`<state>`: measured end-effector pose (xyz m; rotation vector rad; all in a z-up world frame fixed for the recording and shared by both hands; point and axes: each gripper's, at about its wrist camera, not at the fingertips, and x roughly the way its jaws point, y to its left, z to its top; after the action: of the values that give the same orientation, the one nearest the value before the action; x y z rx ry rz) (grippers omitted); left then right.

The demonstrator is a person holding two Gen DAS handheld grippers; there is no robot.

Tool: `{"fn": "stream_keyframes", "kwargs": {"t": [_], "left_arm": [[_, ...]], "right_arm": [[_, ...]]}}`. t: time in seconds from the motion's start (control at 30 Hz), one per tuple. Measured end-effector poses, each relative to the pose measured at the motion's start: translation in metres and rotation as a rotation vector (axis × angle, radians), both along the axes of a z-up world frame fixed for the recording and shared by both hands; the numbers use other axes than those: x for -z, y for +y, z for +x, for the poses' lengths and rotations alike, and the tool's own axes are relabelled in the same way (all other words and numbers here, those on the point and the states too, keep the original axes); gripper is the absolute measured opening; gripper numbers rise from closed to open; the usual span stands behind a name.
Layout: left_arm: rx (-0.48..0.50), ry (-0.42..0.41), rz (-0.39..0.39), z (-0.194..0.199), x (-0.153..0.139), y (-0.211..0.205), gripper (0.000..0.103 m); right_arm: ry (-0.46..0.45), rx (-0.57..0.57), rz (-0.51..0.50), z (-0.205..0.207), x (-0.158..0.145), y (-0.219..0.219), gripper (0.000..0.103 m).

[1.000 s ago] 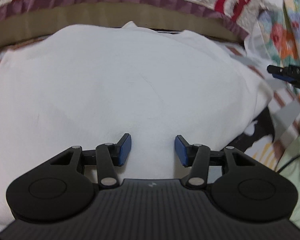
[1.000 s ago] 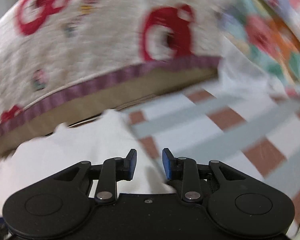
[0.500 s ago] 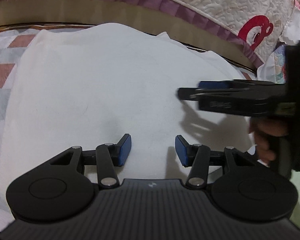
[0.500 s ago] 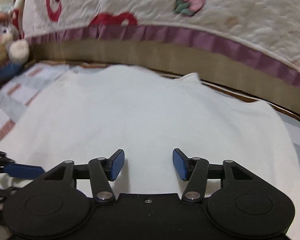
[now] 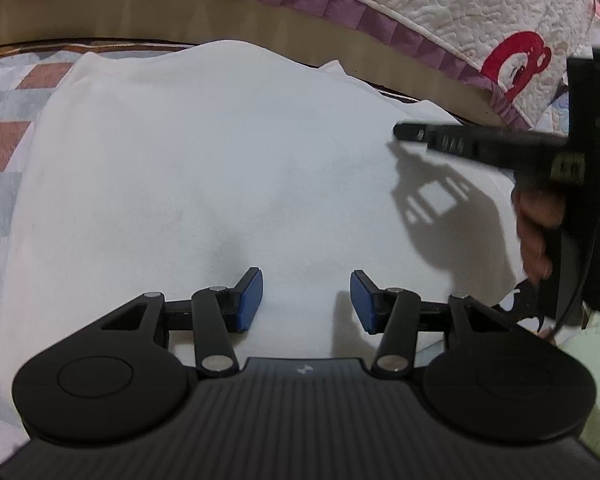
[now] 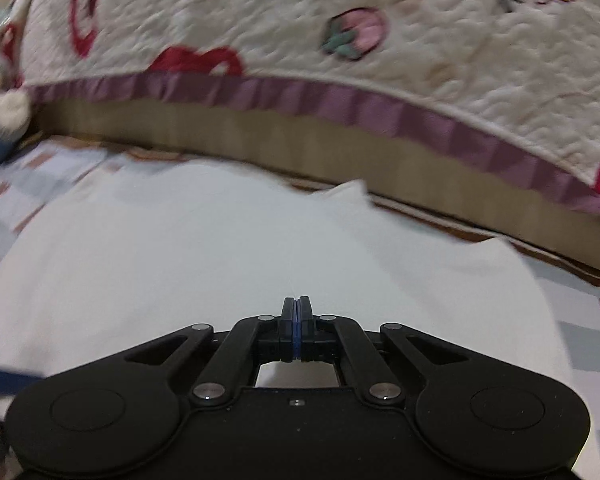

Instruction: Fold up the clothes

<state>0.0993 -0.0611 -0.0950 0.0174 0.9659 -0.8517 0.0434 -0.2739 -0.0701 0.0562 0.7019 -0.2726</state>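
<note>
Bedspread (image 5: 4, 140): both grippers level over shirt (image 5: 220, 160).

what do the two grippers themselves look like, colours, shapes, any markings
Both are matte black plastic: a ribbed body, two round lobes, linkage bars with silver pivot pins. The left gripper has blue rubber pads and a small pale logo on its body. The right gripper shows a thin blue line between its fingers. A bare hand grips its handle.

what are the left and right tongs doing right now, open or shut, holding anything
Left tongs: open, empty, above the white garment.
Right tongs: shut; the pictures do not show whether any cloth is pinched between the pads.
</note>
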Motion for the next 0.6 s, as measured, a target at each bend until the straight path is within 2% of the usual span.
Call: {"fn": "stream_keyframes", "kwargs": {"t": [0.13,0.33,0.37,0.5,0.53,0.57,0.6], "left_arm": [[-0.010,0.022,-0.019,0.005,0.001,0.004,0.048],[-0.071,0.043,-0.049,0.019,-0.002,0.021,0.048],[-0.081,0.064,-0.065,0.022,-0.001,0.024,0.048],[-0.105,0.117,-0.103,0.028,0.001,0.033,0.048],[-0.107,0.125,-0.109,0.028,0.001,0.034,0.048],[-0.107,0.126,-0.109,0.028,0.000,0.034,0.048],[-0.105,0.125,-0.108,0.027,0.000,0.034,0.048]], "right_arm": [[-0.020,-0.048,0.052,0.039,-0.018,-0.004,0.000],[0.026,-0.054,0.199,0.084,-0.009,0.001,0.001],[0.034,-0.054,0.223,0.091,-0.007,0.002,0.009],[0.067,-0.055,0.320,0.120,0.000,0.005,0.016],[0.071,-0.049,0.330,0.122,0.003,0.006,0.026],[0.073,-0.042,0.335,0.122,0.007,0.006,0.040],[0.075,-0.034,0.340,0.122,0.010,0.006,0.045]]}}
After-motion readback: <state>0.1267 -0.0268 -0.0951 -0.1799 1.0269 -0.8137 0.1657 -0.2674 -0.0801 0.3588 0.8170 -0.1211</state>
